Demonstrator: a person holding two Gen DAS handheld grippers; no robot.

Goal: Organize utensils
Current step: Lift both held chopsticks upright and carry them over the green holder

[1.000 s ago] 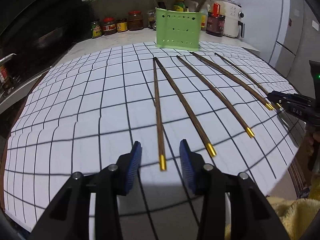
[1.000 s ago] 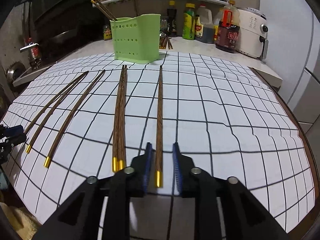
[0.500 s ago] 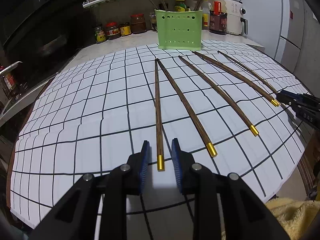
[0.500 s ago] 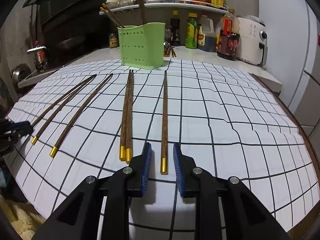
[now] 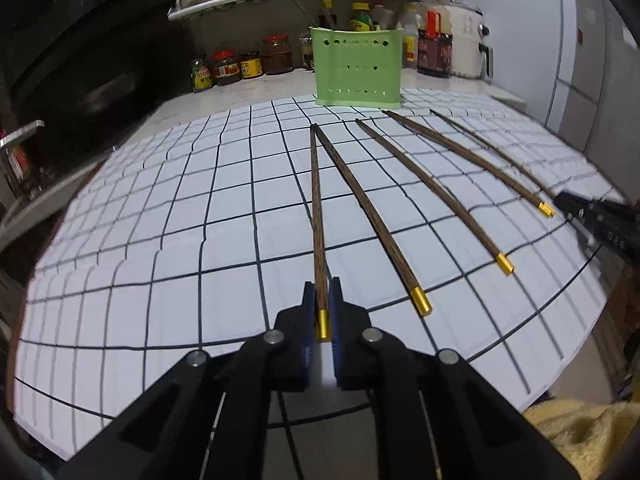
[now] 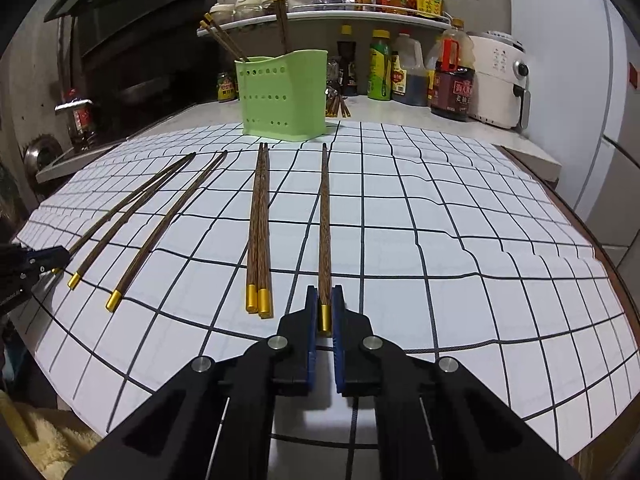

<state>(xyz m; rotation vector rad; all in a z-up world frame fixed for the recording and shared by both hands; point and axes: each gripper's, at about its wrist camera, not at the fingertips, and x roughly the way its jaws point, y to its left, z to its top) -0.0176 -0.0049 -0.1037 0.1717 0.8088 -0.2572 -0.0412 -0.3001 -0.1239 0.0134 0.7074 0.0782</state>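
Several brown wooden chopsticks with gold ends lie on a white grid mat (image 5: pixel 160 240). My left gripper (image 5: pixel 322 292) is shut on the gold end of the leftmost chopstick (image 5: pixel 317 208). My right gripper (image 6: pixel 324 298) is shut on the gold end of the rightmost chopstick (image 6: pixel 324 216). A green perforated utensil holder (image 5: pixel 356 66) stands at the mat's far edge and holds several chopsticks; it also shows in the right wrist view (image 6: pixel 282 94). The other gripper shows at each view's side edge.
Other chopsticks lie between the two held ones, a close pair (image 6: pixel 258 232) among them. Jars, sauce bottles (image 6: pixel 452 76) and a white appliance (image 6: pixel 498 80) line the counter behind the holder. A yellow towel (image 5: pixel 580 436) lies below the mat's near edge.
Both grippers have moved forward and closed onto the gold ends of their chopsticks; the left one was wide open a second ago.
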